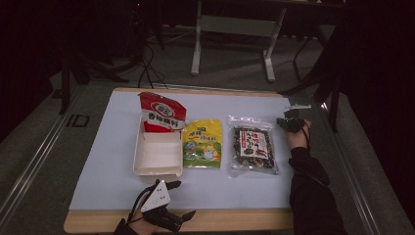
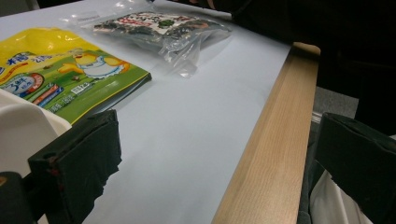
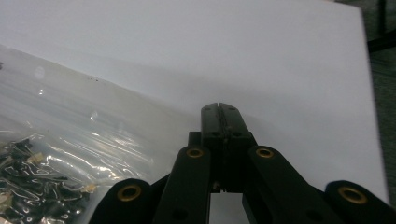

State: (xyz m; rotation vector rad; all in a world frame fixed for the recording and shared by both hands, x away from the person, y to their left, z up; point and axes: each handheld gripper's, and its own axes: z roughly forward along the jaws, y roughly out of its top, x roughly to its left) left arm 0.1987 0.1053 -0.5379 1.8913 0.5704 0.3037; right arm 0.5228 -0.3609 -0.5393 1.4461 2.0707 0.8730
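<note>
At the near edge of the desk [image 1: 98, 188], about six o'clock in the high view, the left claw [image 1: 182, 199] rests with its jaws spread wide and nothing between them. In the left gripper view one jaw stands beside the white tray [image 2: 18, 130] and the other hangs past the desk's wooden edge.

Just beyond it, at about eleven o'clock from that claw, the white tray [image 1: 156, 156] lies on the pale sheet. A red packet [image 1: 161, 113] leans upright at the tray's far end. Just to the right of the tray, at three o'clock, lies the yellow and green packet [image 1: 203, 144], flat on the sheet. Farther right again is the clear bag of dark dried food [image 1: 252, 149], also lying flat.

At about two o'clock from that bag, near its far right corner, sits the right claw [image 1: 283, 122]. Its jaws are pressed together. In the right gripper view the closed tips [image 3: 219, 109] lie at the bag's clear edge [image 3: 93, 135], but whether they pinch the plastic or merely rest beside it cannot be told.
</note>
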